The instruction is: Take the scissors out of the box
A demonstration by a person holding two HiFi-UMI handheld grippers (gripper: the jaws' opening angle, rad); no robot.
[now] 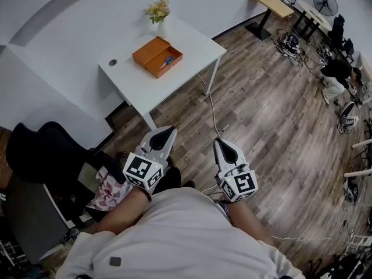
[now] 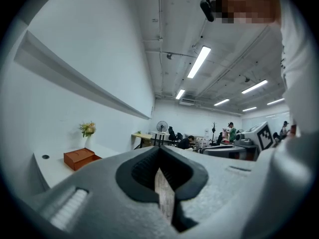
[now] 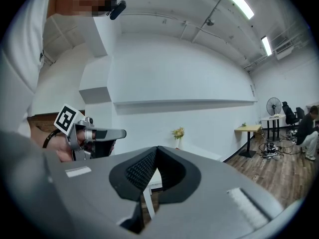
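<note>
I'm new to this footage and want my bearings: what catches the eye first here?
An open orange box sits on the white table at the top of the head view, with blue-handled scissors inside and a vase of flowers behind it. In the foreground, the left gripper and right gripper are both shut and empty, well short of the table.

The person's forearms [image 1: 119, 213] were stuck out front, side by side. Left gripper [image 1: 167, 133] pointed roughly 1 o'clock and right gripper [image 1: 222, 145] about 11, so the tips angled in a bit. Both were held pretty level, jaws pinched together, empty.
</note>
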